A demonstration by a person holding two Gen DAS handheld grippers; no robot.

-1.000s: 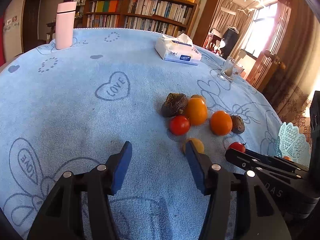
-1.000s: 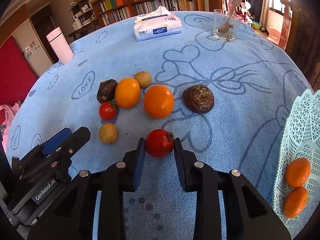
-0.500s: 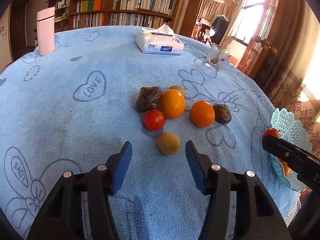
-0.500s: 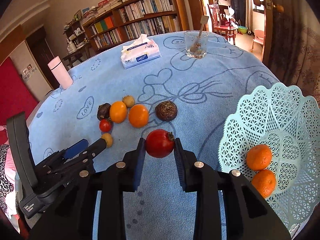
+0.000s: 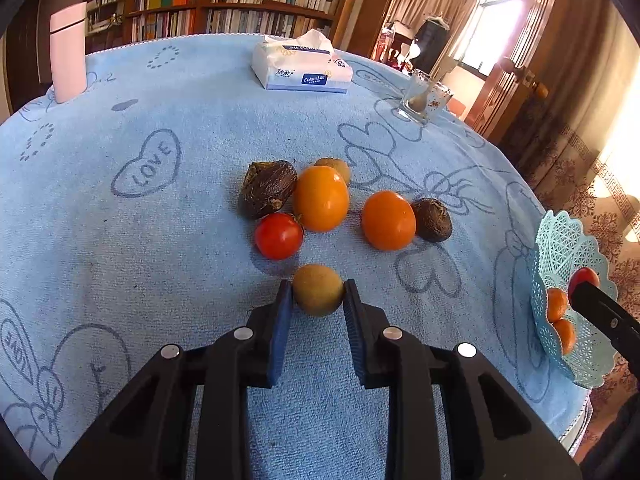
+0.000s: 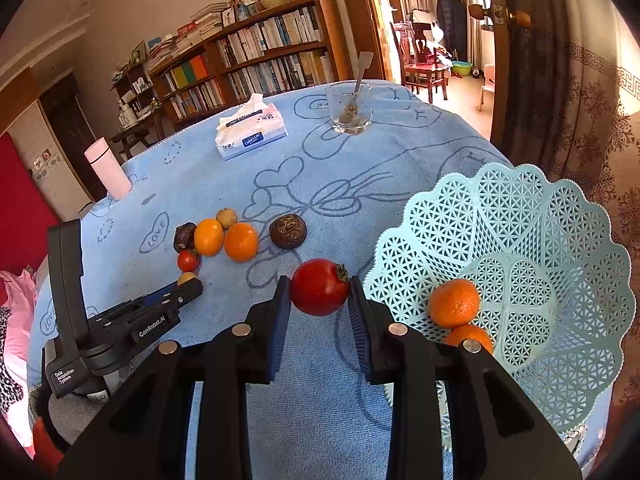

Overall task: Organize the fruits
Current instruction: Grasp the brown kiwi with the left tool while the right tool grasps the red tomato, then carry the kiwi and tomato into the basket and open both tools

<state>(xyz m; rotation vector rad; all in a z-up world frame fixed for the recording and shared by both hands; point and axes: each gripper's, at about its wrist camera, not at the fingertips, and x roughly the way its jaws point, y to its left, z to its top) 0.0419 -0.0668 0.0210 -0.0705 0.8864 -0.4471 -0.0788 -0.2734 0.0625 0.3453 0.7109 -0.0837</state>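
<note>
My left gripper [image 5: 318, 294] has its fingers clamped on a small yellow-brown fruit [image 5: 318, 289] resting on the counter [image 5: 120, 240], just beside the small tomato [image 5: 279, 236]. My right gripper [image 6: 320, 292] grips the red tomato [image 6: 320, 287] between its fingers, held beside the rim of the basket [image 6: 520, 216] (two mandarins [image 6: 454, 303] already lie inside). The other fruits sit clustered mid-counter.

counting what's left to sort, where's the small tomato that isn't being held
In the left wrist view the small tomato sits on the blue tablecloth, touching the larger orange, below the dark brown fruit.
</note>
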